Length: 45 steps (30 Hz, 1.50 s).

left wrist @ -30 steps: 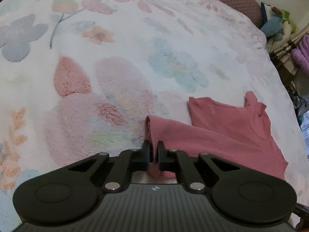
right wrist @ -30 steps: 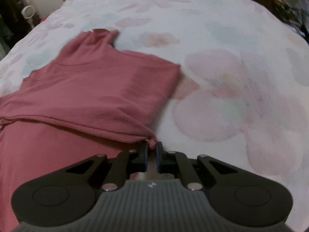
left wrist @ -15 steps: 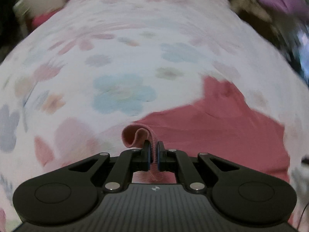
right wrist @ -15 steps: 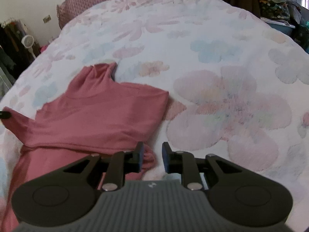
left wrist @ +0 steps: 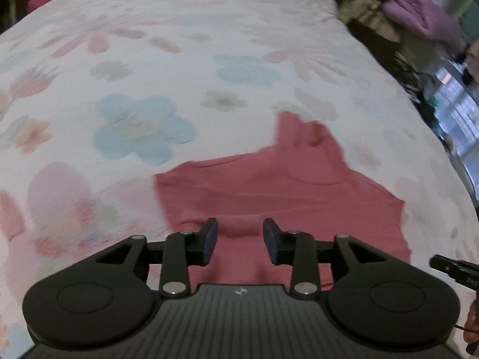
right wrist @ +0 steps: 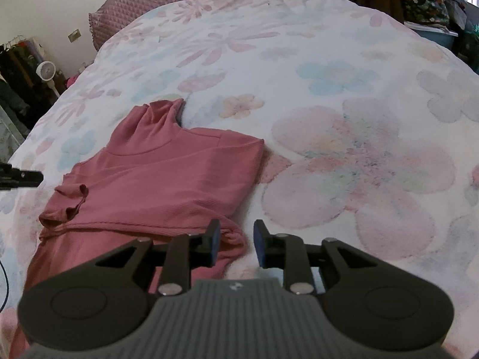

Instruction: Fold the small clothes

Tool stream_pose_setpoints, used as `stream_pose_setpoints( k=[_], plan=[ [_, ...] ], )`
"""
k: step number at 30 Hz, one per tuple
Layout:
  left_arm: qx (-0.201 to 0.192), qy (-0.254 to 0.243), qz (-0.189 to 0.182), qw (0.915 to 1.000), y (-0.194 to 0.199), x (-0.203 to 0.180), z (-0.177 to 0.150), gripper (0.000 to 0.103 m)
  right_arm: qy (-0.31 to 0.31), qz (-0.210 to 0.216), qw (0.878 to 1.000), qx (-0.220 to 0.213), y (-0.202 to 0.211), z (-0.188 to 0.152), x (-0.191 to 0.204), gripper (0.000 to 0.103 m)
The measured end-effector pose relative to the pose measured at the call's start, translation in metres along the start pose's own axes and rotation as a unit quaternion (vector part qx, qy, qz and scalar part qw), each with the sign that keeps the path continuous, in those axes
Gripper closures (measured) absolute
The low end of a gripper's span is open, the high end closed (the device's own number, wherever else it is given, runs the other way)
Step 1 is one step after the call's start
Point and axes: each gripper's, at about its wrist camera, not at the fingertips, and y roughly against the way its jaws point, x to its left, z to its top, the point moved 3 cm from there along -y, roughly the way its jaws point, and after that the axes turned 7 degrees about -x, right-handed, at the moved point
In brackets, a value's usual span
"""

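On the flowered blanket [right wrist: 344,68] that covers the bed, your pink top [right wrist: 167,173] lies flat, nearer the left side than the right as the right wrist camera sees it. Its high collar [right wrist: 161,113] points toward the pillow [right wrist: 167,3] at the head of the bed. A sleeve is laid across the body of the top, and its cuff [right wrist: 70,202] sits curled near the top's left edge.

Left gripper [left wrist: 240,243]: your jaws are opening. They stand a fair way apart above the pink cloth. No cloth is between the pads; the top lies below and beyond them. The view from this camera is blurred, so fine detail of the cloth is lost. The tip of your other tool shows at the right edge of this view.

Right gripper [right wrist: 236,243]: jaws also opening, a narrower gap than the left. The rounded folded corner [right wrist: 236,236] of the top lies just under and beside the left finger [right wrist: 214,239]. Nothing is pinched between the pads. The right finger hangs over bare blanket.

Beyond the bed's left edge, a small white fan [right wrist: 46,70] stands by hanging clothes. A purple thing [left wrist: 419,21] lies off the bed's far right corner in the left wrist view; I cannot tell what it is.
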Motion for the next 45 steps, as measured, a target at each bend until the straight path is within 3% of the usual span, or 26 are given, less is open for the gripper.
stream_pose_setpoints(
  k=[2, 5, 8, 12, 15, 18, 22, 26, 28, 31, 34, 38, 45],
  plan=[
    [-0.001, 0.006, 0.000, 1.0000, -0.003, 0.010, -0.005, 0.070, -0.004, 0.011, 1.000, -0.001, -0.002, 0.000, 0.005, 0.082],
    [-0.003, -0.001, 0.006, 1.0000, -0.013, 0.014, -0.011, 0.083, 0.008, 0.020, 1.000, -0.002, -0.010, 0.004, 0.018, 0.096],
    [-0.006, -0.001, 0.026, 0.9997, -0.029, 0.019, -0.011, 0.085, 0.023, 0.030, 0.999, -0.002, -0.020, 0.009, 0.033, 0.096],
    [-0.009, 0.008, 0.026, 0.9996, -0.047, 0.025, -0.009, 0.088, 0.036, 0.026, 0.999, 0.002, -0.038, 0.013, 0.044, 0.096],
    [0.004, 0.014, 0.079, 0.9967, -0.067, 0.032, -0.012, 0.088, 0.042, 0.014, 0.999, 0.011, -0.050, 0.010, 0.044, 0.096],
    [0.001, 0.018, 0.079, 0.9967, -0.072, 0.036, -0.017, 0.088, 0.040, 0.013, 0.999, 0.018, -0.056, 0.007, 0.042, 0.096],
    [-0.032, 0.027, 0.035, 0.9985, -0.039, 0.034, -0.016, 0.088, 0.041, 0.016, 0.999, 0.012, -0.050, 0.006, 0.041, 0.095],
    [-0.039, -0.026, 0.007, 0.9989, -0.006, 0.019, -0.033, 0.088, 0.043, 0.024, 0.999, -0.001, -0.038, 0.004, 0.042, 0.095],
    [-0.021, -0.048, 0.009, 0.9986, -0.008, 0.013, -0.045, 0.088, 0.043, 0.019, 0.999, 0.005, -0.040, -0.001, 0.041, 0.095],
    [0.012, -0.071, 0.047, 0.9962, -0.022, 0.015, -0.067, 0.088, 0.032, 0.012, 0.999, 0.035, -0.052, -0.013, 0.038, 0.095],
    [0.014, -0.082, 0.056, 0.9949, -0.018, 0.014, -0.072, 0.088, 0.034, 0.005, 0.998, 0.059, -0.064, -0.026, 0.037, 0.095],
    [-0.012, -0.076, 0.032, 0.9966, 0.025, 0.005, -0.060, 0.088, 0.052, 0.010, 0.998, 0.043, -0.039, -0.014, 0.045, 0.091],
    [-0.030, -0.174, 0.032, 0.9837, 0.111, -0.028, -0.079, 0.085, 0.103, 0.022, 0.994, 0.023, 0.037, -0.009, 0.066, 0.087]
  ],
)
